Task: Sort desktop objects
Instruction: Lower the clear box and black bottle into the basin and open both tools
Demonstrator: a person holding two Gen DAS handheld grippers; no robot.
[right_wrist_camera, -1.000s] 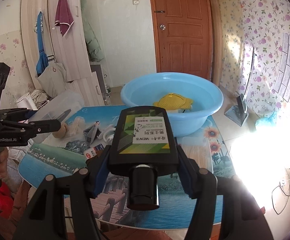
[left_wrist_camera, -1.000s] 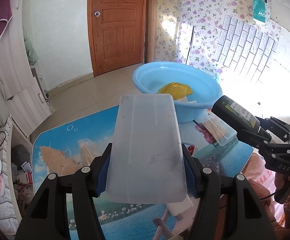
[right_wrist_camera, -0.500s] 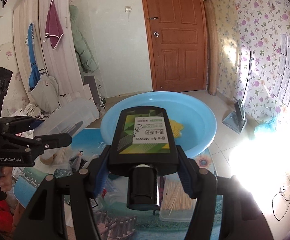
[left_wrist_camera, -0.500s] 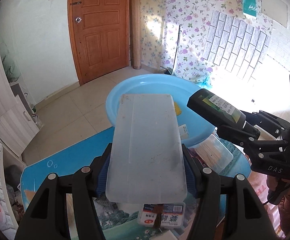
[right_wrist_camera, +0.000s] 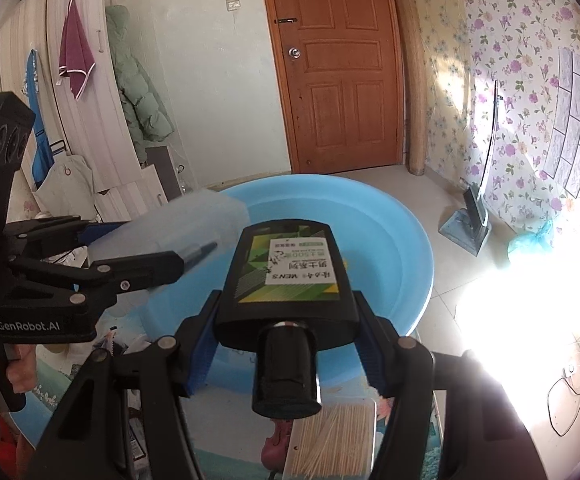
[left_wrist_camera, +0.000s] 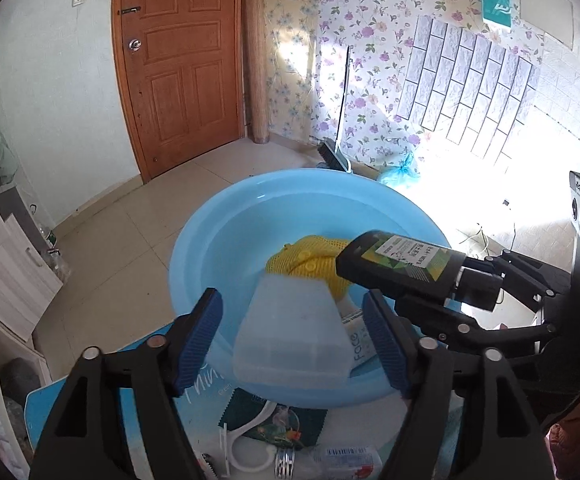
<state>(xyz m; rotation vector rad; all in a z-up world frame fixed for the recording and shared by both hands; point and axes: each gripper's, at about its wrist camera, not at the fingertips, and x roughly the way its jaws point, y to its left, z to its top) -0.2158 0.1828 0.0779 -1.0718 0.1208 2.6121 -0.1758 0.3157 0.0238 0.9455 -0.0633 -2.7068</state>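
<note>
My left gripper is open over the near rim of a light blue basin. A frosted clear plastic box sits free between its fingers, tilted down into the basin, beside a yellow cloth and a white tube. My right gripper is shut on a black bottle with a green and white label, cap toward the camera, held above the basin. That bottle also shows at the right of the left wrist view.
The basin stands on a table with a blue seaside print. A clear box of wooden sticks lies in front of the basin. A white hook and small packets lie near my left gripper. A door and a floor lie beyond.
Both grippers moved forward over the basin. My left gripper opened and let go of the clear plastic box, which now drops into the basin. My right gripper still holds the black bottle.
</note>
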